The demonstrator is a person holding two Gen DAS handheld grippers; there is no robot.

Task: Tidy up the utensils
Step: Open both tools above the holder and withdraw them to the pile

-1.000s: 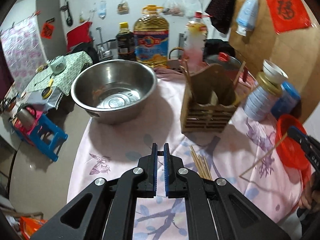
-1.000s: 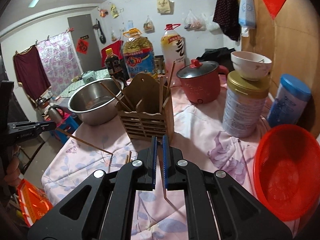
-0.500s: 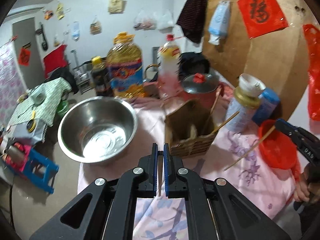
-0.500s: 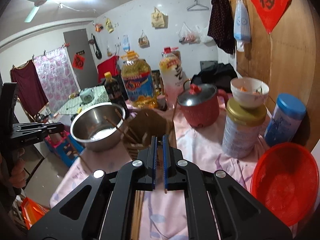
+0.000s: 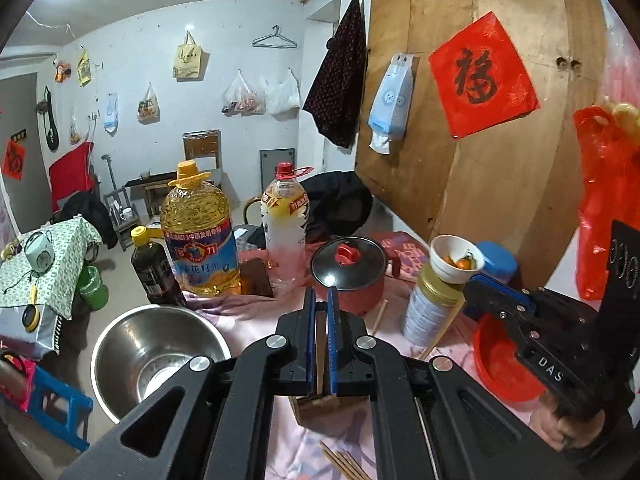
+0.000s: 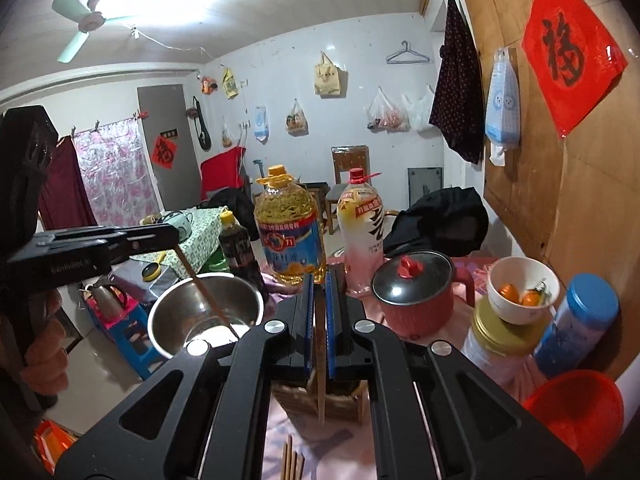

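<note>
A single chopstick (image 5: 320, 354) is pinched between the fingers of the left gripper (image 5: 319, 344), and another chopstick (image 6: 320, 364) is pinched the same way in the right gripper (image 6: 319, 340). Both are held in the air above the wooden utensil holder (image 6: 316, 402), which stands on the cloth-covered worktop (image 6: 456, 312). More loose chopsticks (image 6: 293, 460) lie on the cloth just in front of the holder.

In each wrist view the held stick runs along the fingers' own line, its long axis pointing forward and downward, with a free end hanging below the pads toward the holder. From the side, the left stick (image 6: 206, 294) is seen slanting steeply down over the steel bowl (image 6: 204, 316).

The likeliest failure is judged to be a missed slot: the holder is largely hidden beneath the gripper bodies, so a tip could strike the rim and the stick could pivot in the thin pinch or slip free. With both grippers close over one holder, a collision between the sticks is also possible, and a hard push could tip the holder.
</note>
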